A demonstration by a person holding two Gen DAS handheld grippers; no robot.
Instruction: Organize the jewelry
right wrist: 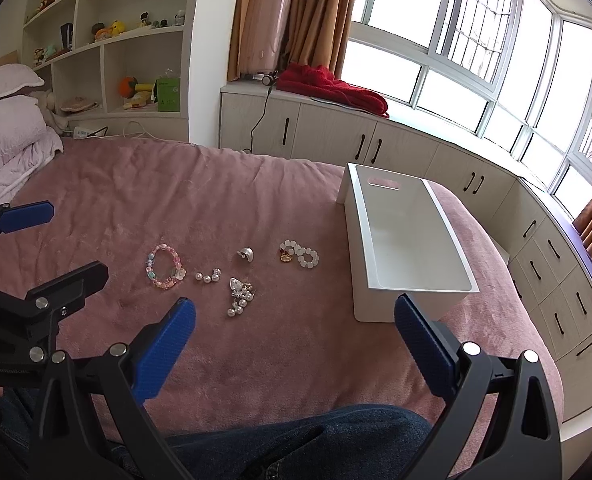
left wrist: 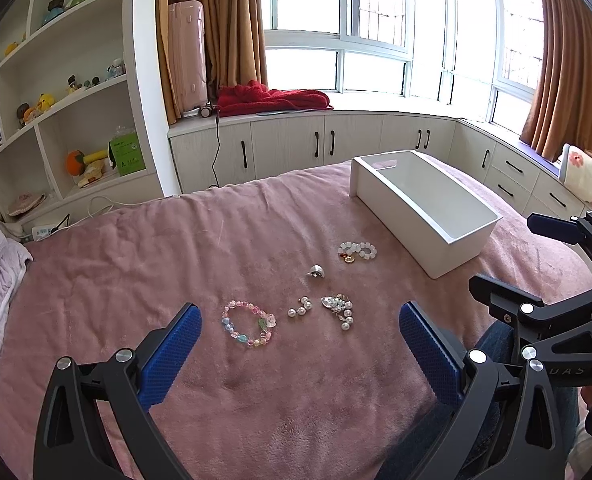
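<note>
Several jewelry pieces lie on the pink bedspread [left wrist: 135, 272]: a pastel bead bracelet [left wrist: 247, 323] [right wrist: 164, 266], a short pearl piece [left wrist: 300, 307] [right wrist: 207, 276], a silver-and-pearl brooch cluster [left wrist: 339, 307] [right wrist: 239, 294], a silver ring [left wrist: 316, 271] [right wrist: 246, 255] and a white bead bracelet [left wrist: 358, 251] [right wrist: 300, 255]. An empty white box [left wrist: 424, 204] [right wrist: 408, 240] stands to their right. My left gripper [left wrist: 300, 322] hangs open above the near jewelry, holding nothing. My right gripper [right wrist: 295, 316] is open too, short of the box's near end.
Pale folded quilts [right wrist: 7, 140] lie at the bed's left end. White shelves with toys [left wrist: 55, 92] and low cabinets [left wrist: 287, 144] under the windows line the far side. A person's jeans-clad leg [right wrist: 296, 440] rests at the near bed edge.
</note>
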